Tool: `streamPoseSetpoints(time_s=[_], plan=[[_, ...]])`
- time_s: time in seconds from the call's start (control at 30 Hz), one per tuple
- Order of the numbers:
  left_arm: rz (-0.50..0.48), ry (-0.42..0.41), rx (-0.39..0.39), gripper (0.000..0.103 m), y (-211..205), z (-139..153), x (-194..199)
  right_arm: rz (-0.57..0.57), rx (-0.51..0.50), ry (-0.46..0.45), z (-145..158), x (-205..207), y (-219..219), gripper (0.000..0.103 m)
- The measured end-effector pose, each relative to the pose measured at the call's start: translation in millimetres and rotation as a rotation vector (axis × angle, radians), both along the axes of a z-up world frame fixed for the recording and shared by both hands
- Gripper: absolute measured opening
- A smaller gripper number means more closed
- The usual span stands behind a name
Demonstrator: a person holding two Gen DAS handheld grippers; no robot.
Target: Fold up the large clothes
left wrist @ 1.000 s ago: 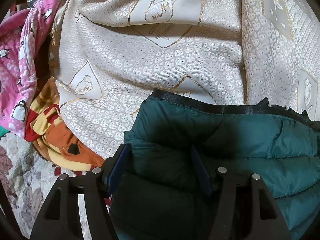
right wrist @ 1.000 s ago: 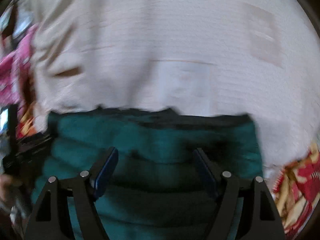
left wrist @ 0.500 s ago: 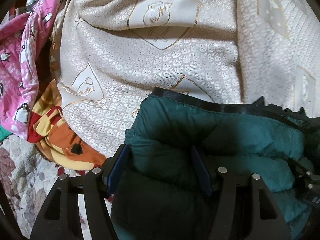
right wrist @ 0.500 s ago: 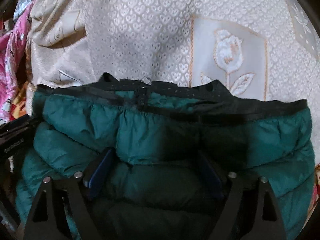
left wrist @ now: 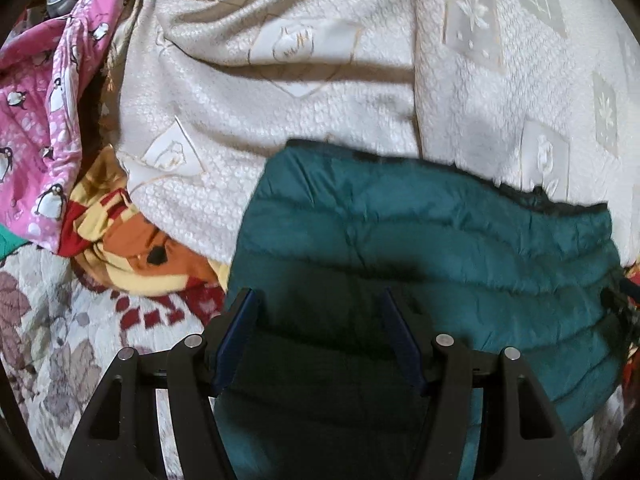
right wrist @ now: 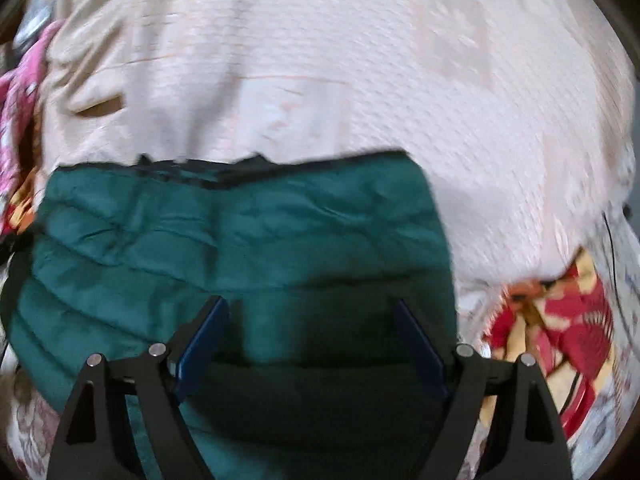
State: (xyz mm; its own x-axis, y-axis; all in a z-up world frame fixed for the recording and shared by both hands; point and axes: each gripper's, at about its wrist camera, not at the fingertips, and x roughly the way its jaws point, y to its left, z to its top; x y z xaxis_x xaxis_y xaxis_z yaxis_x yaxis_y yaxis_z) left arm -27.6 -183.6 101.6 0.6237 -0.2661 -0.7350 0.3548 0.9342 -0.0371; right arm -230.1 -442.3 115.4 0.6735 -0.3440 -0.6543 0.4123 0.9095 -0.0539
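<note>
Both grippers sit over a green puffy jacket with their jaws spread wide.

The left gripper (left wrist: 318, 320) has its jaws wide apart, and the green puffy jacket (left wrist: 420, 248) lies between and under its blue pads (left wrist: 236, 334). I cannot tell if the pads touch the cloth. The right gripper (right wrist: 310, 328) is the same, jaws wide, with the jacket (right wrist: 240, 232) under it. The jacket has a dark edge at its far side and lies on a cream patterned blanket (left wrist: 320, 92). To the left of the blanket is a pink penguin cloth (left wrist: 36, 128). Just below it lies an orange and yellow cloth (left wrist: 132, 248). A red and yellow cloth (right wrist: 560, 320) shows at the right.
</note>
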Motion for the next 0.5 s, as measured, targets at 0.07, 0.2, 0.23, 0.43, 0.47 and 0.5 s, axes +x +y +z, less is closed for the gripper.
streamPoseSetpoints(time_s=[0.07,0.2,0.23,0.43,0.47,0.5], plan=[[0.01,0.009,0.014,0.043,-3.2,-8.1,-0.8,-0.041,0.062,-0.014,-11.0,-3.8,-17.0,0.089],[0.008,-0.01,0.039,0.043,-6.5,-14.1,-3.8,-0.076,0.147,0.019,-35.6,7.5,-33.2,0.094],[0.006,-0.014,0.047,0.043,-7.2,-14.0,-4.6,-0.078,0.15,0.02,-35.5,7.9,-34.0,0.095],[-0.003,-0.016,0.073,0.043,-7.6,-15.0,-8.6,-0.06,0.124,-0.008,-8.6,-19.6,-20.7,0.094],[-0.005,-0.017,0.078,0.043,-7.8,-15.2,-9.0,-0.054,0.123,-0.023,-3.1,-25.9,-16.2,0.094],[-0.005,-0.019,0.085,0.043,-8.4,-15.6,-9.7,-0.046,0.121,-0.037,1.7,-34.2,-11.8,0.094]])
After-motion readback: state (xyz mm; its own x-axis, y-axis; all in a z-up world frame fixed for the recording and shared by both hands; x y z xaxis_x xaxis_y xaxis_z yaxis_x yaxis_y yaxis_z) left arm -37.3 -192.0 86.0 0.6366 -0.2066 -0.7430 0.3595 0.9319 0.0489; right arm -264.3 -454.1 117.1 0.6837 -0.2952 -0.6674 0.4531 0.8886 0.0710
